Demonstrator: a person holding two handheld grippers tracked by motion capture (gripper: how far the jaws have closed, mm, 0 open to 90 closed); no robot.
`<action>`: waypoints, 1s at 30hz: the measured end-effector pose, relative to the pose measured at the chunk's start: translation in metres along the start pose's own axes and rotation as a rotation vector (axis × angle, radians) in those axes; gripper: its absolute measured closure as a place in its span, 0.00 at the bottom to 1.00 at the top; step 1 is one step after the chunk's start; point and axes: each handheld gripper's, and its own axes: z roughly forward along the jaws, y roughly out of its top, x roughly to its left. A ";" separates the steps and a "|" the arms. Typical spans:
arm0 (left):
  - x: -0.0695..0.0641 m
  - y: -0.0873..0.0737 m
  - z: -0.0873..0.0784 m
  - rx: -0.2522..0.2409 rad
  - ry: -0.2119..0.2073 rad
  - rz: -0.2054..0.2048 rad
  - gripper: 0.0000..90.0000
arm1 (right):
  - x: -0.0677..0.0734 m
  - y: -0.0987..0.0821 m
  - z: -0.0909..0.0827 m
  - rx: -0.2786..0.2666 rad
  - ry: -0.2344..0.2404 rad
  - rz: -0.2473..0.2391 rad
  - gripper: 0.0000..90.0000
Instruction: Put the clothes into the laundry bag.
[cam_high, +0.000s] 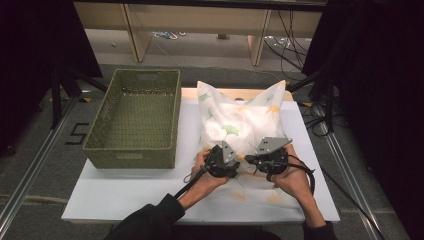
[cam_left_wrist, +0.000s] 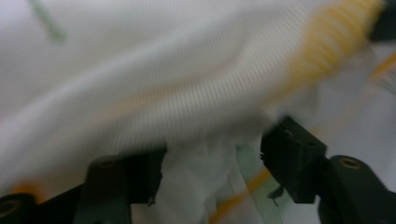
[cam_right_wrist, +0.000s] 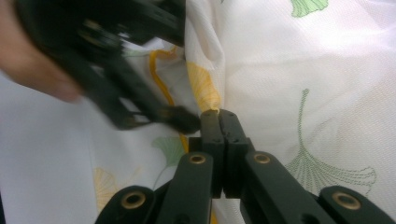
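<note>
A white pillow (cam_high: 239, 122) in a thin cover printed with green and yellow leaves lies on the white tabletop (cam_high: 125, 195). Both grippers meet at its near edge. My right gripper (cam_high: 248, 160) (cam_right_wrist: 219, 116) is shut on a fold of the pillow cover (cam_right_wrist: 289, 93), with a yellow-printed edge pinched at its tips. My left gripper (cam_high: 236, 166) (cam_left_wrist: 210, 161) comes in from the left, its jaws apart, with loose cover fabric (cam_left_wrist: 201, 177) bunched between them and not pressed. In the right gripper view, one of the left gripper's blurred fingers (cam_right_wrist: 180, 119) almost touches my right jaws.
A green woven basket (cam_high: 131, 156) stands on the left part of the table, beside the pillow. Cables trail from both grippers toward the person's forearms. Dark frames and rails flank the table; shelving legs and cables lie on the floor beyond it.
</note>
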 end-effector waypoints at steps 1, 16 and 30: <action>0.001 -0.004 -0.008 0.025 -0.010 0.012 0.41 | -0.001 0.001 0.000 -0.001 0.000 -0.017 1.00; 0.020 -0.020 0.009 0.100 -0.089 -0.094 0.75 | 0.012 -0.002 0.000 0.023 0.058 -0.033 1.00; 0.015 -0.004 0.027 0.090 -0.069 -0.113 0.72 | 0.016 -0.017 0.023 0.082 0.115 0.013 1.00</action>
